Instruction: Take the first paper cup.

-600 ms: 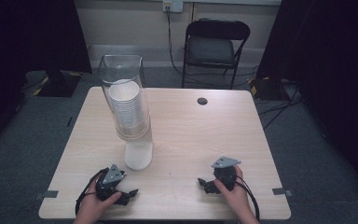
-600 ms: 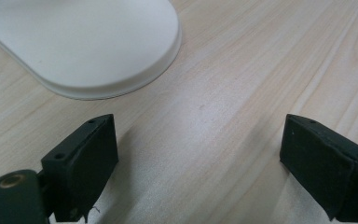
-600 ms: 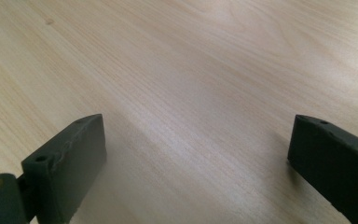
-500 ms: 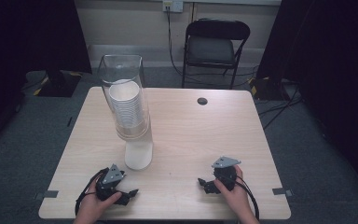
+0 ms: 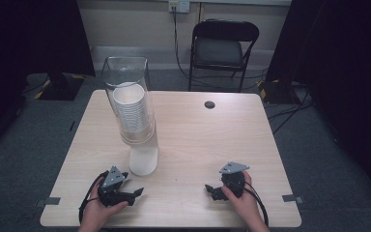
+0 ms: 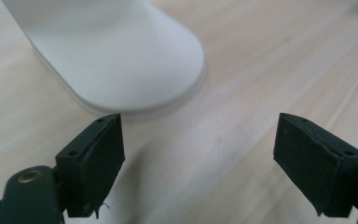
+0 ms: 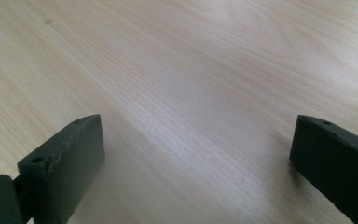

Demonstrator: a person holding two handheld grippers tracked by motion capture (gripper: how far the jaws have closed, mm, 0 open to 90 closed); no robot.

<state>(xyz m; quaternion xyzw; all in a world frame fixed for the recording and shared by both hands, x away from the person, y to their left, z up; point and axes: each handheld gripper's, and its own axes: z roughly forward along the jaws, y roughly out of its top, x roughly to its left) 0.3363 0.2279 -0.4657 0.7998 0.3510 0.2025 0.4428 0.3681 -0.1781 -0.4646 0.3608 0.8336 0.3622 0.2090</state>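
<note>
With my left gripper (image 5: 136, 193) and right gripper (image 5: 207, 188) both wide open and empty, I judge I should ease the left squarely onto the white plastic dispenser base (image 6: 121, 51) just ahead, under the clear cup-filled tube (image 5: 128, 101), probably steadying it.

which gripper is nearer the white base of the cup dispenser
Left. The left gripper lies just in front of the white base, jaws open toward it, not touching. The right gripper sits well off to the base's right, jaws open over bare table.
</note>
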